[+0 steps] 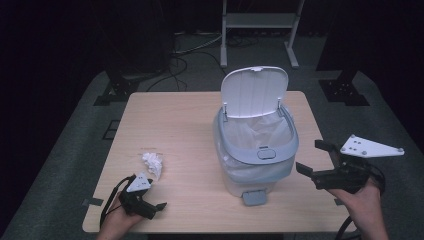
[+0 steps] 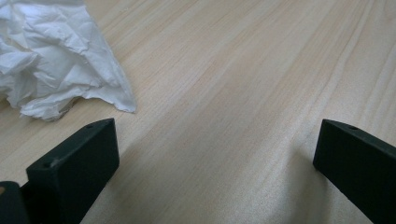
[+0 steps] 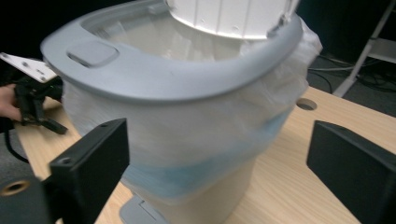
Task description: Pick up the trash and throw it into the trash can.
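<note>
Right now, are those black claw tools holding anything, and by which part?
Nothing is held. The left gripper is open beside the crumpled tissue; the right gripper is open facing the bin.

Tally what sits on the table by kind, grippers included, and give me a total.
Pedal bin, lid open, bag-lined: 1
Crumpled white tissue: 1
Handheld grippers, left gripper and right gripper, both open: 2
Total: 4

I see grey carpet floor point(image 1: 75, 130), a pale wood table point(image 1: 175, 125), a white metal frame point(image 1: 260, 22) behind, black stand bases point(image 1: 117, 90), loose cables point(image 1: 180, 60). Surroundings dark.
</note>
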